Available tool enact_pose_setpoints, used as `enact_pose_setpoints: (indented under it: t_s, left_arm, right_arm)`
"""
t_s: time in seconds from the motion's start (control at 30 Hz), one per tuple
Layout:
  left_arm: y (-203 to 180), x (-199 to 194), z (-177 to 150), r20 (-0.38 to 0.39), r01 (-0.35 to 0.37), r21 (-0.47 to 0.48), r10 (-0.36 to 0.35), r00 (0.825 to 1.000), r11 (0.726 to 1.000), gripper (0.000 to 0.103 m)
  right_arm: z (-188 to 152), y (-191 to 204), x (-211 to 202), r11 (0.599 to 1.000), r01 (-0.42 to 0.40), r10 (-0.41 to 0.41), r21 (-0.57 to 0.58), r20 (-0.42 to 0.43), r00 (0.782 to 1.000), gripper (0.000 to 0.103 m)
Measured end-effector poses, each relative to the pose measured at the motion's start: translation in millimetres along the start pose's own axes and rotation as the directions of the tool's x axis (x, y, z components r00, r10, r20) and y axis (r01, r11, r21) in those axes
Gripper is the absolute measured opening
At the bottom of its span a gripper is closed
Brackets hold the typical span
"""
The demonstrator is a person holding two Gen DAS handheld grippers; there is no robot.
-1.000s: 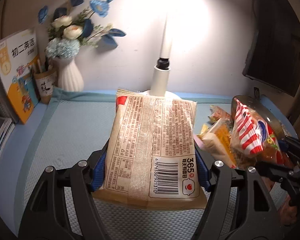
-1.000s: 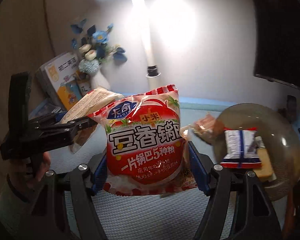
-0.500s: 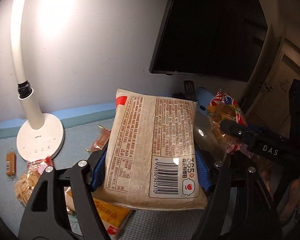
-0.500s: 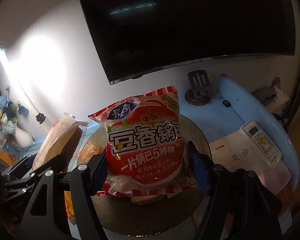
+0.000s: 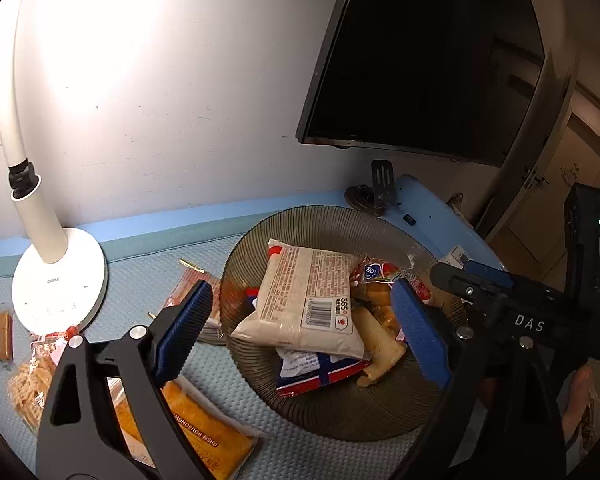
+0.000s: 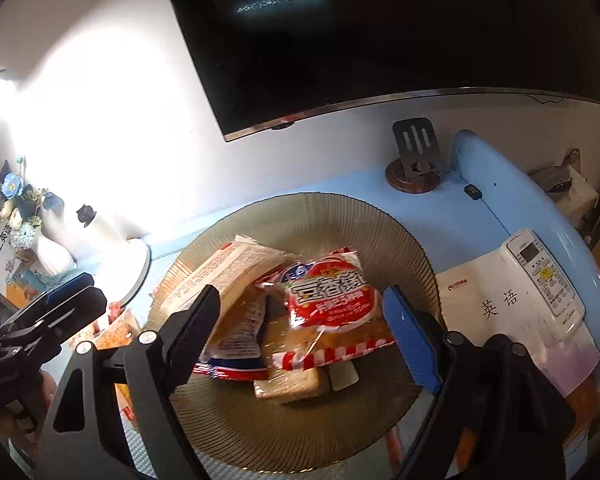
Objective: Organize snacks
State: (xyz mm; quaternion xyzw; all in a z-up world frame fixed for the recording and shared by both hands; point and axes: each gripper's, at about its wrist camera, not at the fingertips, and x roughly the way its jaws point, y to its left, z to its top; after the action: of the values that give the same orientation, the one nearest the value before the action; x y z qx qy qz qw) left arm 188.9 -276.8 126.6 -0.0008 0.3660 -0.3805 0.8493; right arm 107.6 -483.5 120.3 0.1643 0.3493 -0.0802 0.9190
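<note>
Plate, ribbed and dark, serves as landmark; it carries the gathered snacks and sits on the blue mat right of the lamp base. Pale packet, barcode side up, lies on the plate's left half, long axis running from the far rim toward the camera, resting on a blue-and-red packet and touching the red packet on the plate's right half. Left gripper hovers above the plate's near-left part with jaws spread wide and nothing between the pads; right gripper hovers above the plate's near-centre, likewise spread and empty. Both packets lie on the plate, clear of the pads as far as the views show. Loose snacks are off the plate on its left side: orange packet on the mat just beside the near-left rim, under the left gripper's left finger, long axis slanting toward the near edge; cracker bag further left, in front of the lamp base; small brown bar left of the lamp base. Judgement: the left gripper is the nearer tool for all three, and the orange packet is the closest candidate; reaching it calls for a swing left and down off the plate, jaws across the packet's short width. The right gripper has only plate contents beneath it.
</note>
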Motion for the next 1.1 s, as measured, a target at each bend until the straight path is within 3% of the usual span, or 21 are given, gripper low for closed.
enact_pose_setpoints:
  t_s: [0.17, 0.4, 0.6, 0.8, 0.97, 1.1]
  left_arm:
    - [14.2, -47.4, -18.8, 0.044, -0.087, 0.014, 0.086, 0.995, 0.996, 0.090]
    - [56.5, -128.2, -50.8, 0.108, -0.186, -0.060, 0.192, 0.976, 0.981, 0.093]
    - [103.4, -175.4, -93.9, 0.105, -0.304, -0.152, 0.321, 0.941, 0.940, 0.093]
    - [151.2, -181.0, -142.3, 0.023, -0.429, -0.209, 0.442, 0.897, 0.879, 0.094]
    - [184.3, -158.8, -169.6, -0.054, -0.495, -0.234, 0.497, 0.866, 0.837, 0.094]
    - [193.9, -140.5, -177.5, -0.080, -0.519, -0.230, 0.515, 0.853, 0.823, 0.094]
  right_arm:
    - [-11.6, 42.9, -30.5, 0.995, -0.065, 0.067, -0.075, 0.023, 0.998, 0.085]
    - [-52.7, 120.6, -49.5, 0.960, -0.157, 0.156, -0.231, -0.019, 0.988, 0.088]
    - [-107.4, 173.0, -26.4, 0.930, -0.143, 0.119, -0.339, -0.092, 0.989, 0.091]
    - [-149.5, 177.1, 24.7, 0.944, -0.157, 0.090, -0.291, -0.231, 0.969, 0.091]
    - [-164.5, 180.5, 61.4, 0.941, -0.081, -0.006, -0.329, -0.256, 0.967, 0.091]
    - [-165.2, 174.9, 84.6, 0.949, -0.059, -0.035, -0.311, -0.290, 0.956, 0.093]
